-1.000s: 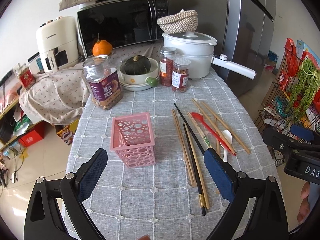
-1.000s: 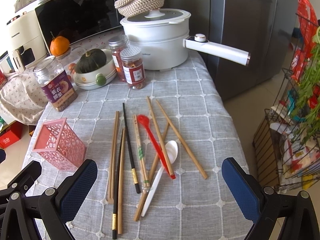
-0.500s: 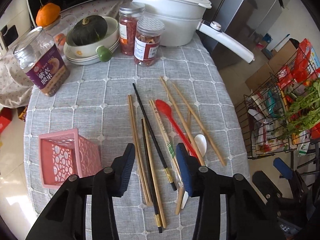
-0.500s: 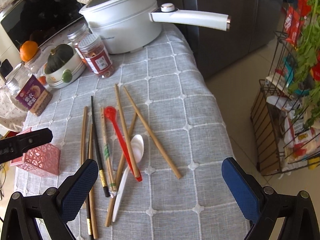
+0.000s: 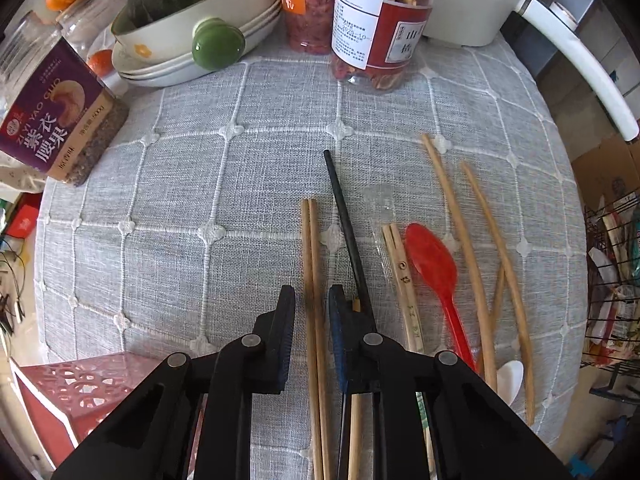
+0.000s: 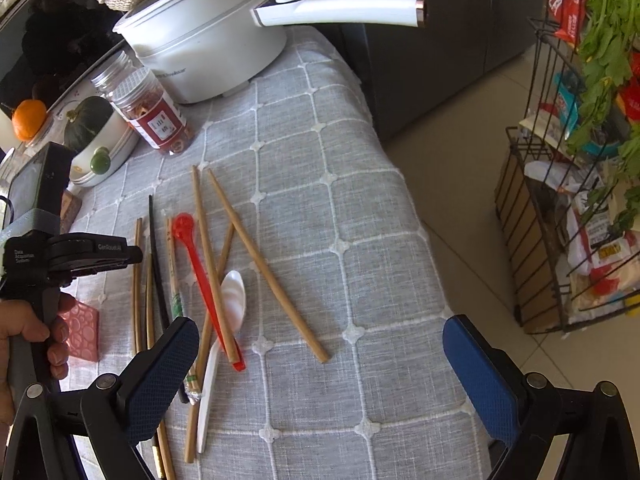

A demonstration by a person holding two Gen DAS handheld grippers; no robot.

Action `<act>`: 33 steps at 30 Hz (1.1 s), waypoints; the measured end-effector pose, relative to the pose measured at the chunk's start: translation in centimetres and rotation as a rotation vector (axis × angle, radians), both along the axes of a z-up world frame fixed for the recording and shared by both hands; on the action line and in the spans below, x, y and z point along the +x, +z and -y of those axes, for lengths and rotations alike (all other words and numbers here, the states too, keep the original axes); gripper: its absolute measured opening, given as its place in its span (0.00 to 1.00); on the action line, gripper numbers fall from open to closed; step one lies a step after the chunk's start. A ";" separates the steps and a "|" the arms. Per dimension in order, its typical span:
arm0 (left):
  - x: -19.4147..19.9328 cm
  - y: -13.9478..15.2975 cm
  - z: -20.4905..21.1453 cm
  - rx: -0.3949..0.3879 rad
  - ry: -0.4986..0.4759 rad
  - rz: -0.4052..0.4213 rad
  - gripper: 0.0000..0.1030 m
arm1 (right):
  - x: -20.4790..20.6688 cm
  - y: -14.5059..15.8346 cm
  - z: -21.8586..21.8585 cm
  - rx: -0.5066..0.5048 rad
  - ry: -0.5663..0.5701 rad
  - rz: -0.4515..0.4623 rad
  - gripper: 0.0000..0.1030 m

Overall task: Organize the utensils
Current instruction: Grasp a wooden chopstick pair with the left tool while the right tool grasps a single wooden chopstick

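Several chopsticks lie in a row on the grey checked tablecloth (image 5: 180,200). My left gripper (image 5: 311,300) is low over a pair of wooden chopsticks (image 5: 310,248); its jaws stand narrowly apart on either side of the pair, not closed on it. A black chopstick (image 5: 344,220), a printed pair (image 5: 404,276), a red spoon (image 5: 434,268) and a white spoon (image 5: 510,376) lie to the right. The pink holder (image 5: 60,396) is at lower left. My right gripper (image 6: 320,356) is wide open and empty above the utensils (image 6: 208,276); the left gripper (image 6: 100,254) shows there too.
At the back stand a cashew jar (image 5: 52,120), a bowl with a green squash (image 5: 188,4), two red jars (image 5: 380,28) and a white pot with a long handle (image 6: 340,4). The table's right edge drops to the floor by a wire rack (image 6: 560,200).
My left gripper has moved forward and down onto the wooden chopstick pair and its jaws have narrowed from wide open. The right gripper has drifted right and stayed open.
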State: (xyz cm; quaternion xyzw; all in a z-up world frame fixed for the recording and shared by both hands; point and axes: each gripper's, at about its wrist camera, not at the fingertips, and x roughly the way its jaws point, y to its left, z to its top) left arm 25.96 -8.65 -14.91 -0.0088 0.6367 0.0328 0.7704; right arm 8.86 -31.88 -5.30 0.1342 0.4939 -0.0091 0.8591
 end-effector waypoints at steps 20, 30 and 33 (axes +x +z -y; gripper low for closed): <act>-10.6 11.9 -1.2 -0.171 -0.216 0.273 0.09 | 0.9 -0.1 -4.3 0.071 0.069 -0.008 0.94; -19.0 15.3 -8.4 -0.269 -0.224 0.469 0.09 | 2.3 -2.6 -8.9 0.141 0.147 -0.077 0.61; -20.3 15.9 -9.5 -0.264 -0.241 0.518 0.09 | 3.0 -3.9 -10.8 0.146 0.183 -0.112 0.44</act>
